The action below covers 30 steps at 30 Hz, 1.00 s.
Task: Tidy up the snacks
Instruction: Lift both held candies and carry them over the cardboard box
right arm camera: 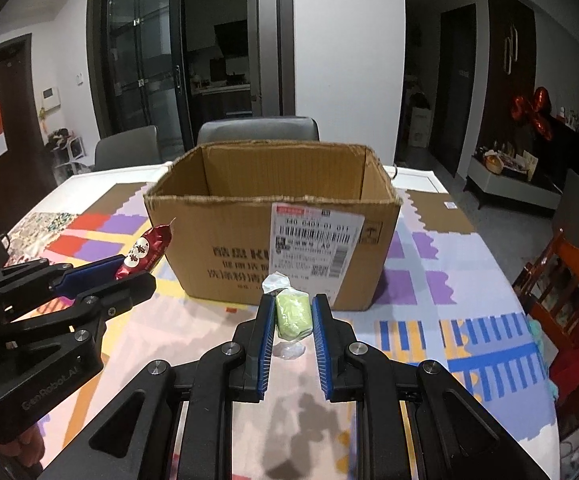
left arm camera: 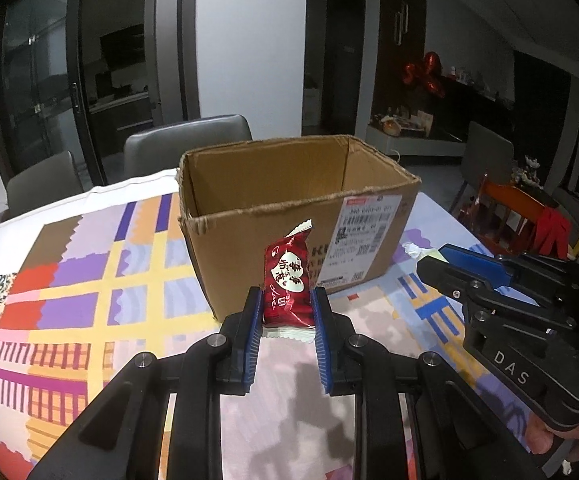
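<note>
My left gripper (left arm camera: pixel 287 304) is shut on a red snack packet (left arm camera: pixel 288 280) with white hearts, held upright above the table in front of the open cardboard box (left arm camera: pixel 249 248). My right gripper (right arm camera: pixel 292 312) is shut on a green wrapped candy (right arm camera: pixel 293 314) with clear twisted ends, also in front of the box (right arm camera: pixel 225 240). The left gripper with the red packet (right arm camera: pixel 145 250) shows at the left of the right wrist view. The right gripper (left arm camera: pixel 449 258) shows at the right of the left wrist view. The box interior looks empty where visible.
The table carries a colourful patchwork cloth (left arm camera: pixel 89 280). Grey chairs (left arm camera: pixel 185 144) stand behind the box. An orange wooden chair (left arm camera: pixel 521 216) stands at the right of the table. A shipping label (right arm camera: pixel 313 240) is on the box front.
</note>
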Available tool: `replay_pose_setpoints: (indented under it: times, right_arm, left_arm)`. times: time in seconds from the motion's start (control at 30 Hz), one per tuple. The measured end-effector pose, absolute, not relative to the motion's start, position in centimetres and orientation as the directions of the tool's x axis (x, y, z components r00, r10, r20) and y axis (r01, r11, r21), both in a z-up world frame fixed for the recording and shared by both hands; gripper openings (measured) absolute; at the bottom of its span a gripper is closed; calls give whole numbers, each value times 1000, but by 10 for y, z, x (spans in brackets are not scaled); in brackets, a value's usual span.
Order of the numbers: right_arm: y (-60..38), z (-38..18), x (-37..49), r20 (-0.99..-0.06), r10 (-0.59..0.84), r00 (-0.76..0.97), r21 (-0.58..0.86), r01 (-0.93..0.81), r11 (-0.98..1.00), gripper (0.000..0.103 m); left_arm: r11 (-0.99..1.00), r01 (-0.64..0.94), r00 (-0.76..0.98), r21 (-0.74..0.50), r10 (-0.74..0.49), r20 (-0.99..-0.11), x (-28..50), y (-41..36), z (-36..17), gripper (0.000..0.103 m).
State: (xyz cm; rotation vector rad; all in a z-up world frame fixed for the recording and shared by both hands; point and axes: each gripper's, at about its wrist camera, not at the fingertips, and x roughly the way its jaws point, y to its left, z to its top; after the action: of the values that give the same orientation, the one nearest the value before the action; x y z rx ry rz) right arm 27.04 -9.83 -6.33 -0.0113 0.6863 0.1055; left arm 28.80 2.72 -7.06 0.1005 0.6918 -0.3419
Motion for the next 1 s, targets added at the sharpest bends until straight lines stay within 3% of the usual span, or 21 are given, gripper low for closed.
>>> replay_pose_setpoints:
  times: [1.0]
  right_arm:
    - [-123,1,317,-531,86,843,11,-95,995,20]
  left_arm:
    - [958,286,793,14,-229,-565,331,8,-15,25]
